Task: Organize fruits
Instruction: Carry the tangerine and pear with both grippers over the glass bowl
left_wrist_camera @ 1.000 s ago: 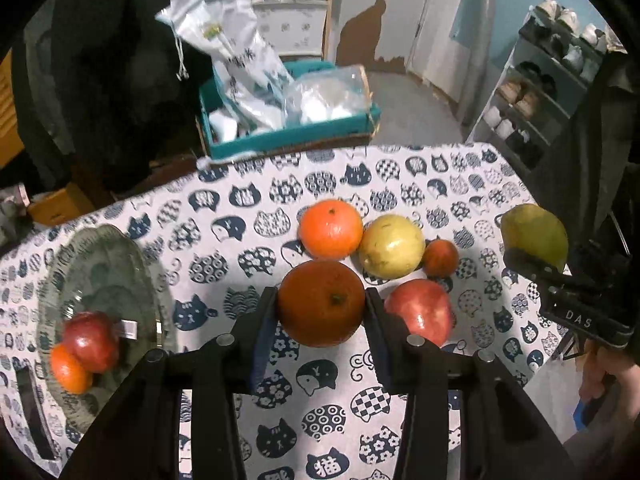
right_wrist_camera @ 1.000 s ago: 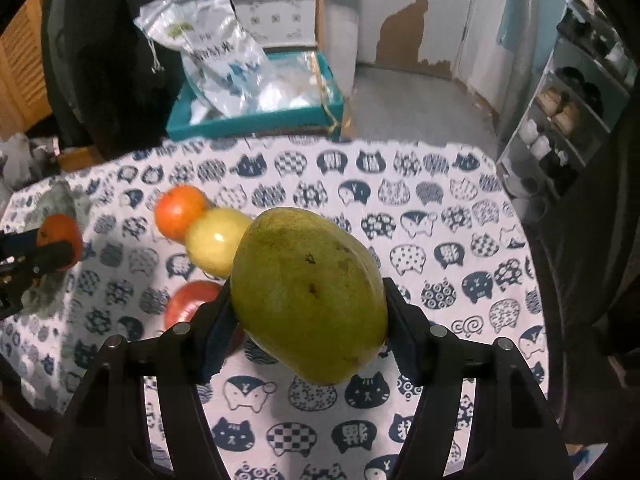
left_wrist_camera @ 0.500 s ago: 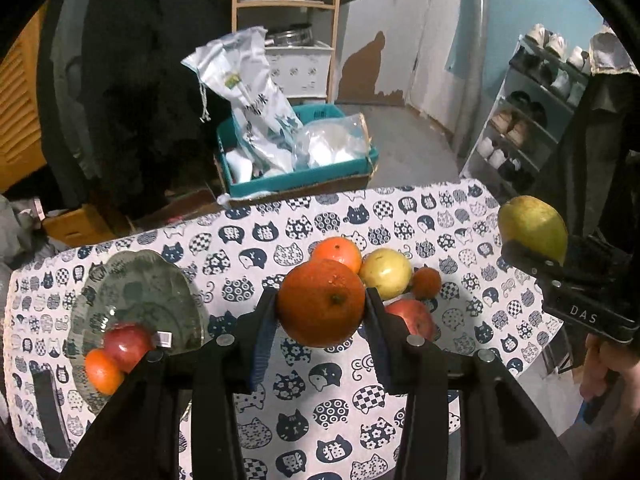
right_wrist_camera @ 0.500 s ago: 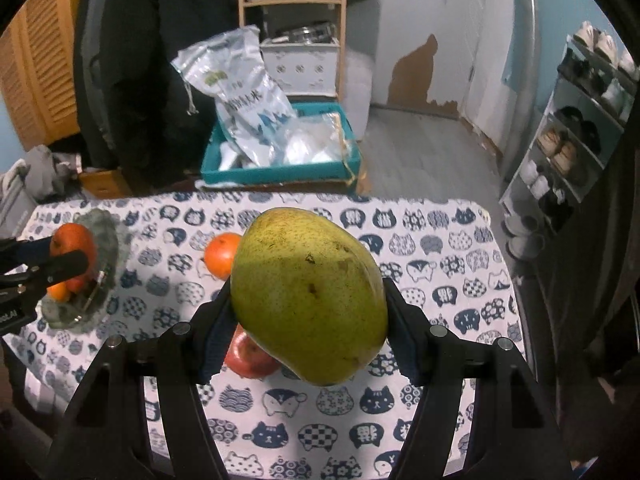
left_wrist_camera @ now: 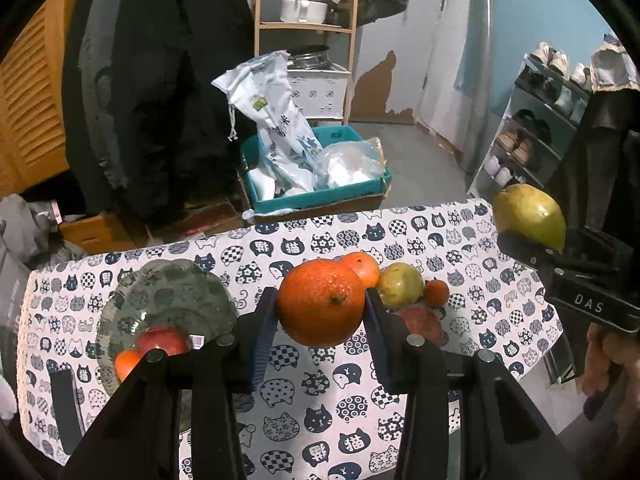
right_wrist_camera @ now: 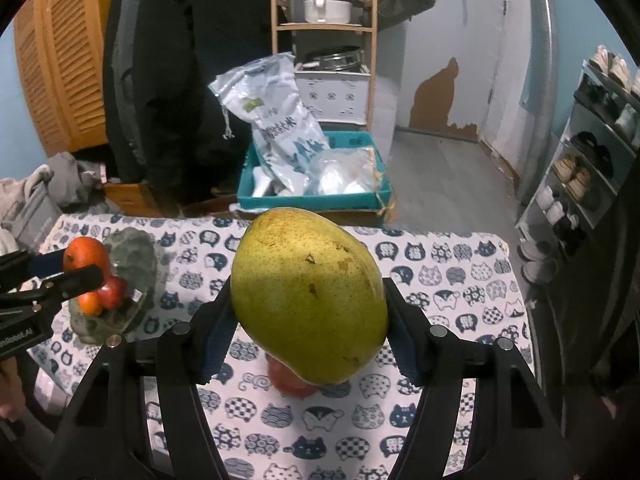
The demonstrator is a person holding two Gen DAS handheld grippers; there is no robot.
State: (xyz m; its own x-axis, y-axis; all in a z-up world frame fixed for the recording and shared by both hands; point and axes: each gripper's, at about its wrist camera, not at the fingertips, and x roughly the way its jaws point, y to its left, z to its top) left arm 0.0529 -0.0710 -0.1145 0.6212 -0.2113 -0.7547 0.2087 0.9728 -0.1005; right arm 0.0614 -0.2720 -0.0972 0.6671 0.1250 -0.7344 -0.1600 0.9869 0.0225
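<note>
Both claws loaded, fruit held up over the tabletop

Our left claw (left_wrist_camera: 320,308) is clamped on an orange (left_wrist_camera: 320,302), and our right claw (right_wrist_camera: 308,312) is gripping a big green mango (right_wrist_camera: 310,300), both in the air above the cat-print tabletop (left_wrist_camera: 304,400). There's bare cloth along the near edge and the far right corner. The glass plate (left_wrist_camera: 168,292) near the left edge holds a red apple (left_wrist_camera: 162,340) and a small orange (left_wrist_camera: 127,362). The loose fruit pile (left_wrist_camera: 400,284) sits mid-tabletop.
</note>
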